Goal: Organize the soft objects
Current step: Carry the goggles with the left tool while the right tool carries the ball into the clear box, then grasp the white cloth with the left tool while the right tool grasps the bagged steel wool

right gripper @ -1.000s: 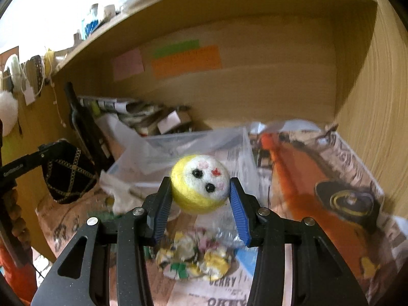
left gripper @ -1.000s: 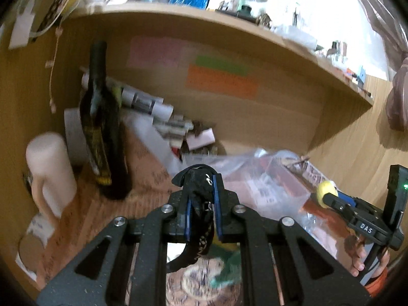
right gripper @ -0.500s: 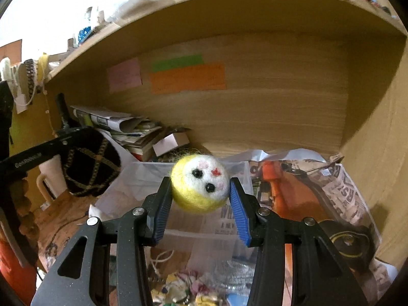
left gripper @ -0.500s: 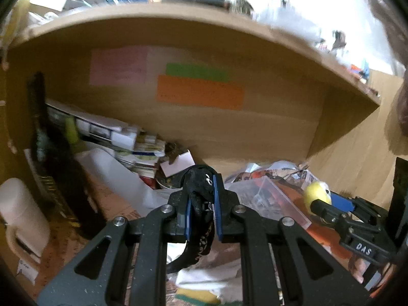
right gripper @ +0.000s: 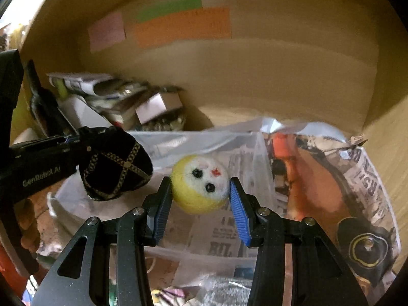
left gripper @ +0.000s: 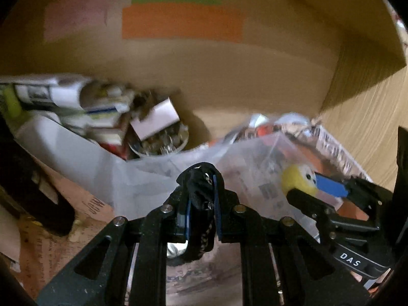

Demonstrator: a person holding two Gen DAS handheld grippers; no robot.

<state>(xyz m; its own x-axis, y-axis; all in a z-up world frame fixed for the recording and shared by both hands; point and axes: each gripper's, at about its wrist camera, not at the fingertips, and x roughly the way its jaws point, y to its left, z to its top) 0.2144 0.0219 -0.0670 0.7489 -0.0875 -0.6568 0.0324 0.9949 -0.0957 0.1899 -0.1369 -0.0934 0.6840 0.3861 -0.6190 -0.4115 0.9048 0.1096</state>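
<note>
My left gripper (left gripper: 201, 186) is shut on a black soft pouch (left gripper: 200, 193) with a gold chain pattern; it also shows in the right wrist view (right gripper: 114, 169), hanging over the left side of a clear plastic bin (right gripper: 204, 145). My right gripper (right gripper: 200, 191) is shut on a yellow felt ball with a white face (right gripper: 200, 187), held above the same bin. The ball (left gripper: 298, 179) and the right gripper (left gripper: 313, 191) show at the right of the left wrist view, over the clear bin (left gripper: 153, 178).
The bin stands in a wooden alcove with pink, green and orange notes (right gripper: 182, 25) on its back wall. Rolled papers and boxes (left gripper: 84, 104) pile at the back left. A dark bottle (left gripper: 30, 186) stands left. Printed newspaper (right gripper: 331, 173) lies right. Wrapped sweets (right gripper: 173, 295) lie in front.
Both grippers have moved forward and deeper into the alcove, closer to the clear bin, each still holding its object. The upper shelf has left the view.
</note>
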